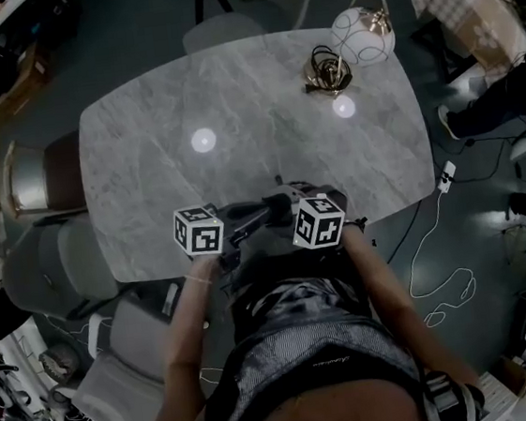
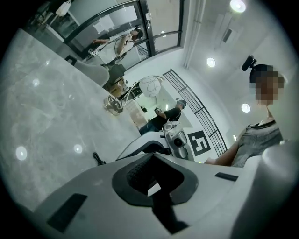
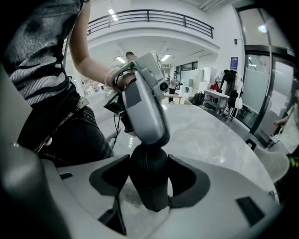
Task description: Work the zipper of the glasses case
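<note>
The dark glasses case (image 1: 285, 196) sits over the marble table (image 1: 231, 95), close to its near edge. My right gripper (image 3: 149, 186) is shut on the case (image 3: 149, 179), both pads pressing its sides, with its zipper line facing me. The left gripper (image 3: 147, 139) comes down onto the case's top end. Its jaws (image 2: 152, 186) are closed there on the zipper pull, which is mostly hidden between the pads. From the head view, the left gripper (image 1: 262, 216) and right gripper (image 1: 305, 202) meet nose to nose.
A wire-frame lamp (image 1: 361, 33) and a coil of cable (image 1: 327, 70) stand at the table's far right. A small black tab (image 2: 96, 158) lies on the tabletop. Chairs (image 1: 245, 9) (image 1: 62, 265) ring the table. A white cable (image 1: 440, 270) trails on the floor.
</note>
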Tool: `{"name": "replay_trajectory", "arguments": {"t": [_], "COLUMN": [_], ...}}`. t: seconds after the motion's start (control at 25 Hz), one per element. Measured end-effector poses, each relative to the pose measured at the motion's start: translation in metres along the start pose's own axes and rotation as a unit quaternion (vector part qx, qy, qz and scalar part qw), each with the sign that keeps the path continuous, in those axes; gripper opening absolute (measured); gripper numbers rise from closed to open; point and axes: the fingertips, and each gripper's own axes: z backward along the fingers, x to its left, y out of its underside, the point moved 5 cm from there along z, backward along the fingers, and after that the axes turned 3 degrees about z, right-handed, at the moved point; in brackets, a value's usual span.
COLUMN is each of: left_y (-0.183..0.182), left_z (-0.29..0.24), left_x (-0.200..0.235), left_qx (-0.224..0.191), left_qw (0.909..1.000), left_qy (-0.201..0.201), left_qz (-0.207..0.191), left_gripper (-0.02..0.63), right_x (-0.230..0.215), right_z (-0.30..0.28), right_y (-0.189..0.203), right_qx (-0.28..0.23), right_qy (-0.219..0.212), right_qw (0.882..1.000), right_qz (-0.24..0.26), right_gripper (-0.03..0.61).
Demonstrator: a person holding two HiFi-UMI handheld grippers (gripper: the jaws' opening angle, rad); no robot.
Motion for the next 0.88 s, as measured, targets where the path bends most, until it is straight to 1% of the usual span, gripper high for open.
{"name": "replay_trajectory", "arguments": {"t": [0.08, 0.2, 0.28, 0.32, 0.4, 0.48, 0.52, 0.56, 0.6, 0.68, 0.76, 0.84, 0.88], "left_y": [-0.005, -0.018, -0.019, -0.019, -0.022, -0.026, -0.027, -0.026, -0.025, -0.019, -0.013, -0.007, -0.005], "left_z": [-0.011, -0.016, -0.013, -0.009, 0.003, 0.015, 0.020, 0.022, 0.021, 0.013, 0.001, -0.012, -0.018], "left_x": [-0.009, -0.015, -0.015, -0.014, -0.005, 0.004, 0.007, 0.009, 0.010, 0.010, 0.009, 0.005, 0.002], "left_qx": [-0.014, -0.032, -0.042, -0.050, -0.079, -0.112, -0.121, -0.121, -0.111, -0.076, -0.040, -0.009, 0.004], "left_qw": [0.9997, 0.9990, 0.9979, 0.9969, 0.9922, 0.9830, 0.9780, 0.9737, 0.9707, 0.9658, 0.9572, 0.9479, 0.9454], "left_qy": [0.017, -0.012, -0.027, -0.039, -0.080, -0.127, -0.147, -0.164, -0.176, -0.190, -0.198, -0.196, -0.188], "left_qz": [0.006, -0.030, -0.042, -0.045, -0.054, -0.071, -0.085, -0.102, -0.120, -0.159, -0.207, -0.252, -0.266], "left_gripper": [0.005, 0.005, 0.005, 0.005, 0.005, 0.005, 0.005, 0.006, 0.006, 0.006, 0.008, 0.015, 0.037], "right_x": [0.000, -0.003, -0.002, -0.002, -0.004, -0.010, -0.012, -0.014, -0.015, -0.018, -0.020, -0.020, -0.020], "right_z": [-0.004, -0.008, -0.007, -0.005, 0.004, 0.015, 0.020, 0.024, 0.028, 0.036, 0.042, 0.046, 0.047], "right_y": [-0.002, -0.003, -0.003, -0.001, 0.005, 0.014, 0.018, 0.023, 0.026, 0.032, 0.035, 0.039, 0.040], "right_qx": [0.000, -0.007, -0.015, -0.019, -0.028, -0.040, -0.046, -0.051, -0.055, -0.060, -0.063, -0.062, -0.063], "right_qy": [-0.005, 0.001, 0.008, 0.011, 0.016, 0.023, 0.026, 0.029, 0.031, 0.035, 0.037, 0.037, 0.038], "right_qw": [1.000, 1.000, 1.000, 1.000, 0.999, 0.997, 0.996, 0.995, 0.993, 0.991, 0.989, 0.988, 0.988], "right_qz": [0.001, -0.008, -0.016, -0.021, -0.038, -0.062, -0.074, -0.084, -0.095, -0.116, -0.129, -0.135, -0.137], "right_gripper": [0.301, 0.299, 0.300, 0.301, 0.301, 0.301, 0.301, 0.301, 0.301, 0.301, 0.299, 0.299, 0.299]}}
